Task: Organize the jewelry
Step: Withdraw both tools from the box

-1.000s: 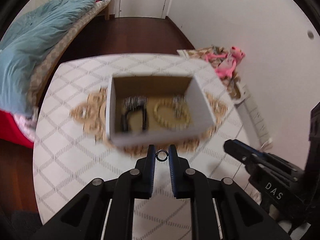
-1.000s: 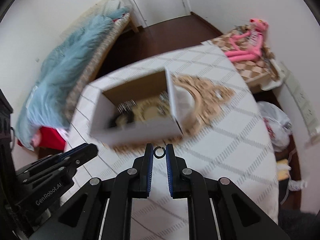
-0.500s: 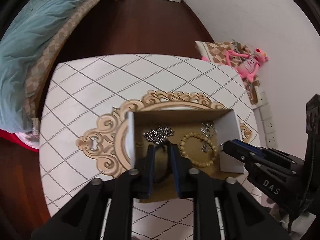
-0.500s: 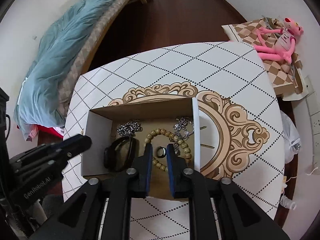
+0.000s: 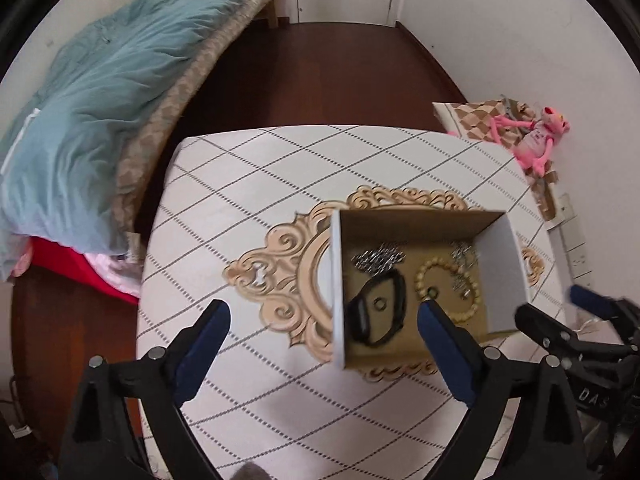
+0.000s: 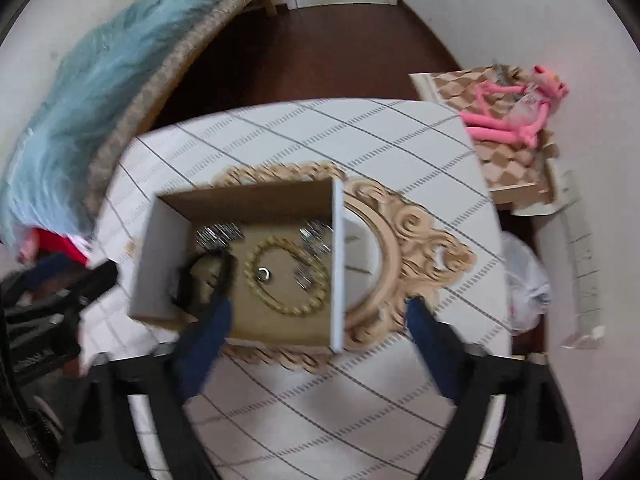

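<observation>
Fingers (image 5: 208,332) of the left gripper (image 5: 320,320) stand spread wide and are opening, nothing pinched between the blue pads. Left wrist view: they hang over the near left corner of an open cardboard box (image 5: 338,280) that sits on an ornate carved frame (image 5: 280,276) on the checked tabletop (image 5: 248,184). Inside the box lie a black band (image 5: 394,280) with a small ring (image 5: 379,303) within its loop, a bead bracelet (image 5: 466,314) with a second ring (image 5: 432,292) inside it, and silver chains (image 5: 380,258). Right gripper shows at the right edge, blurred.

Right wrist view, motion-blurred: right gripper (image 6: 316,308) fingers (image 6: 208,332) likewise spread and opening, empty, over the box's (image 6: 338,264) near edge. One ring (image 6: 264,274) lies within the bead bracelet (image 6: 288,310). Black band (image 6: 192,268) at the box's left; chains (image 6: 218,234) along the far side. Pink plush toy (image 6: 504,112) lies beyond the tabletop (image 6: 360,136).
</observation>
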`<state>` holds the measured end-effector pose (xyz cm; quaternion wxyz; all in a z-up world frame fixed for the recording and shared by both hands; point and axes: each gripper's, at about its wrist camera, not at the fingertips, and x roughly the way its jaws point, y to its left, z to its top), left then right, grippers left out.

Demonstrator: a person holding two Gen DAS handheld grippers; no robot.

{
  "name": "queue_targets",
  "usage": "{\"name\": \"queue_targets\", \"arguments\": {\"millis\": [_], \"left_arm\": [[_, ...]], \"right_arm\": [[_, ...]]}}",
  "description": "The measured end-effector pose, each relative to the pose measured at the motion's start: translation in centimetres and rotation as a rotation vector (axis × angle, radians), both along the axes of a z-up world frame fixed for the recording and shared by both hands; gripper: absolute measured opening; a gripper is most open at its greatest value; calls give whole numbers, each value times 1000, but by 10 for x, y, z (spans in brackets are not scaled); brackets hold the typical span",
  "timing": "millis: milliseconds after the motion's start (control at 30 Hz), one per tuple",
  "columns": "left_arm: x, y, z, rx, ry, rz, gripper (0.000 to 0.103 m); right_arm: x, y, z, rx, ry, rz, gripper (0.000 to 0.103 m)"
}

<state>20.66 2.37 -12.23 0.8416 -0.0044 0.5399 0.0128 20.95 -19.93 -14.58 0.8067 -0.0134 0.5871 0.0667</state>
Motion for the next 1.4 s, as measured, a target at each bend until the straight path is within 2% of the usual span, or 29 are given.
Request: {"name": "queue_targets", "arguments": {"millis": [133,267,433,800,1033,1233,1400], "left_arm": [[-17,-3,0,37,-14,9,99],[-32,-1,9,23,-16,29,99],[-57,-2,44,31,-70,32,99],[-123,-8,133,23,-230,21,99],[-162,-15,179,23,-300,2,99],[-182,-17,202,5,-324,-12,99],[-198,-16,213,-13,-328,-13,99]], "right_arm": [[-19,1,0,-67,-9,-12,97],[-35,-2,13,-74,-29,-25,99],[-60,-4,48,-56,-86,-45,99],[-129,-13,158,-54,-282,-69,99],[-171,-21,207,-39,-352,-82,99],[-202,-23,242,-39,-408,-84,102],[-220,-27,260,-26,-432,-93,103]]}}
